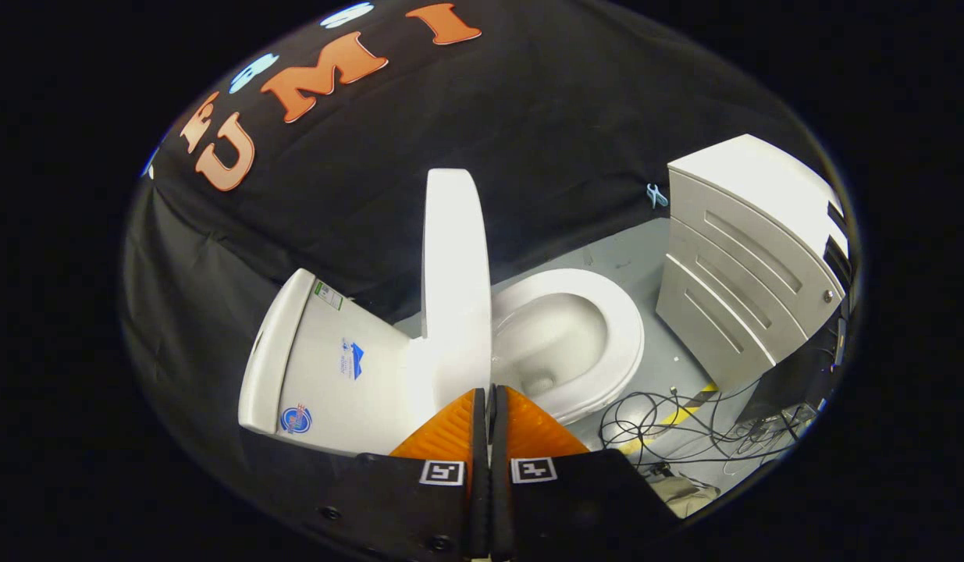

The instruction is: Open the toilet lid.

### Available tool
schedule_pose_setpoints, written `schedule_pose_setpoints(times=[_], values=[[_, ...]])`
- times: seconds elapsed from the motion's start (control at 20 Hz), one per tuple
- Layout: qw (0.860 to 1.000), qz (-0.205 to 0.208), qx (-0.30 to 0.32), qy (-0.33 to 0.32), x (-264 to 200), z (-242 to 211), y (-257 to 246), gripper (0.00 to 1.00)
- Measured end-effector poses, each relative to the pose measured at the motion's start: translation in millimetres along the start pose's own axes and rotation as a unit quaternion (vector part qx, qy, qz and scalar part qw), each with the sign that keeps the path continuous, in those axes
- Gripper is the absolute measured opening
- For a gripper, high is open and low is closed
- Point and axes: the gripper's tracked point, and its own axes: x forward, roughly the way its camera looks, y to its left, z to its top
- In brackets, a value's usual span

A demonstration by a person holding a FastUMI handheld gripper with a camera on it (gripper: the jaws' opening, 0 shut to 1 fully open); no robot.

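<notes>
1. The toilet lid (454, 273) stood raised on edge above the toilet (349, 367), seen almost edge-on, with the tank to one side of it and the open bowl to the other.
2. The claw (489, 394) sat clenched, its two orange fingers (442, 433) pressed together with no gap visible between them and nothing seen held; the tips lay just at the lid's lower edge, though whether they touched it could not be told.
3. The seat ring (606, 343) lay down around the white bowl, beyond the fingers.
4. A white drawer cabinet (751, 257) stood on the grey floor (630, 265) past the bowl, near it but apart.
5. Loose black cables (669, 425) sprawled over the floor beside a yellow-and-black strip (673, 417), between the toilet's base and the cabinet.
6. A small blue clip (656, 195) hung on the black cloth wall near the cabinet's top.
</notes>
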Motion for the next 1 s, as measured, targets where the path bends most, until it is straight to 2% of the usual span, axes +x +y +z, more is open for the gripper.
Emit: schedule_pose_setpoints(times=[1.0], values=[[0.995,-0.001,-0.078,-0.057,-14,-11,90,0.08]])
